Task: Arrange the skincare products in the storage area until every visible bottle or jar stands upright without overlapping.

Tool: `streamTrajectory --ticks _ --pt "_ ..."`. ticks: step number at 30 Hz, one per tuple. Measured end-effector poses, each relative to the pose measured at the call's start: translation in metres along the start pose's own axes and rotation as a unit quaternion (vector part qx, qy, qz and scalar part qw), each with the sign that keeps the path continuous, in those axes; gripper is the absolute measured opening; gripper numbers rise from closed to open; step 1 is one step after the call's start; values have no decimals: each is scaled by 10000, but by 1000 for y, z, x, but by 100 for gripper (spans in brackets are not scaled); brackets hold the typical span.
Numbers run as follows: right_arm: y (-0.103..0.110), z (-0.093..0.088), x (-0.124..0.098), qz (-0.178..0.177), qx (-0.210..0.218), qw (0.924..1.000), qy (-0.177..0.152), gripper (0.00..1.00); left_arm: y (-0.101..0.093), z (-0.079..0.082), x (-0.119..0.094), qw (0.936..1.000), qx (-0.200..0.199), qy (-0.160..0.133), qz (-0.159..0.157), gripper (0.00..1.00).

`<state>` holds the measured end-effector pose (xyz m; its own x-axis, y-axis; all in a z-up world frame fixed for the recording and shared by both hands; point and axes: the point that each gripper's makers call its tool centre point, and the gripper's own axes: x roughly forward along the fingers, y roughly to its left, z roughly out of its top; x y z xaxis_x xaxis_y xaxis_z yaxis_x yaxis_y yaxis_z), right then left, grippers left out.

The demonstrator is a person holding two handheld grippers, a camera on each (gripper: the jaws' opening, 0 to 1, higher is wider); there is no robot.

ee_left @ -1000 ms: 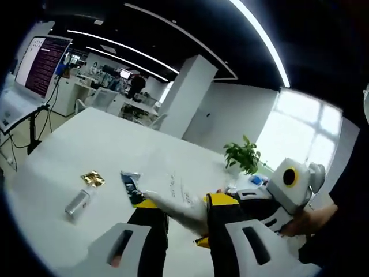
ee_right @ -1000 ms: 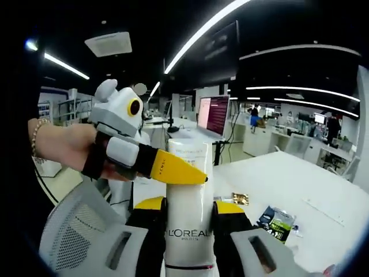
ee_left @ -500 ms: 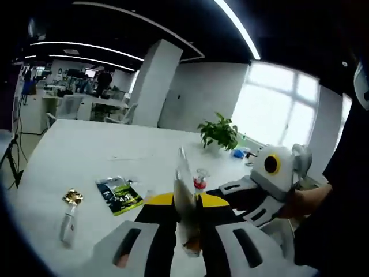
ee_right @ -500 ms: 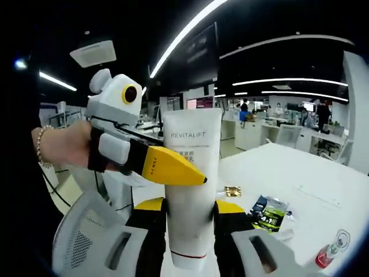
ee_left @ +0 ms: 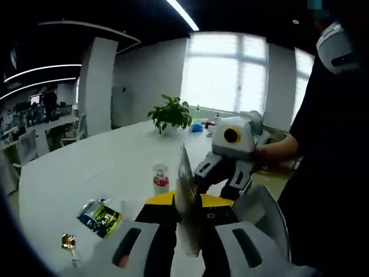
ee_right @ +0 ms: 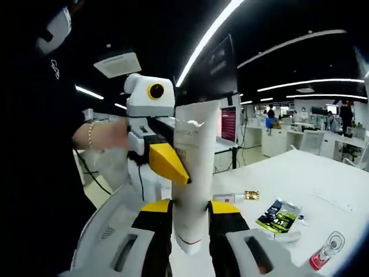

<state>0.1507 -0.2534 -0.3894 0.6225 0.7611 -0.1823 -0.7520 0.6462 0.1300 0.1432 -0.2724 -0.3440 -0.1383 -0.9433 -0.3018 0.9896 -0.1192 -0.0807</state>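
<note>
Between both tongs (ee_right: 189,216): white squeeze tube (ee_right: 193,173); flat crimped end up.

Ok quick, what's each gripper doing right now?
Left gripper: shut on the flat crimped end of the white L'Oreal Revitalift tube.
Right gripper: shut on the same tube, lower down its body.

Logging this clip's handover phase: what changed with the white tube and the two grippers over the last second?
The white tube, held by both grippers throughout, was turned: its printed face swung from facing the right gripper's camera to partly side-on. The left gripper stayed clamped near the tube's top, and both cameras swung round. The sachet, small red-capped bottle and gold-capped tube kept lying on the white table.
</note>
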Motion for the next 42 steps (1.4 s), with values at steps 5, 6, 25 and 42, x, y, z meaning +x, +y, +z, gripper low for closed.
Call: streamTrajectory --ticks 5,6,25,42 --pt "6 -1 -9 220 -284 9993 125 14 -20 6 10 9991 302 -9 -289 7" --pt "8 -1 -11 244 -446 9985 179 14 -25 7 13 9987 330 -31 -394 7" --pt "1 -25 4 -407 -877 9898 1045 10 -20 -24 20 9916 605 423 -1062 9" --pt "-26 -74 15 -890 -816 9756 1831 13 11 -72 39 9863 936 946 -979 9"
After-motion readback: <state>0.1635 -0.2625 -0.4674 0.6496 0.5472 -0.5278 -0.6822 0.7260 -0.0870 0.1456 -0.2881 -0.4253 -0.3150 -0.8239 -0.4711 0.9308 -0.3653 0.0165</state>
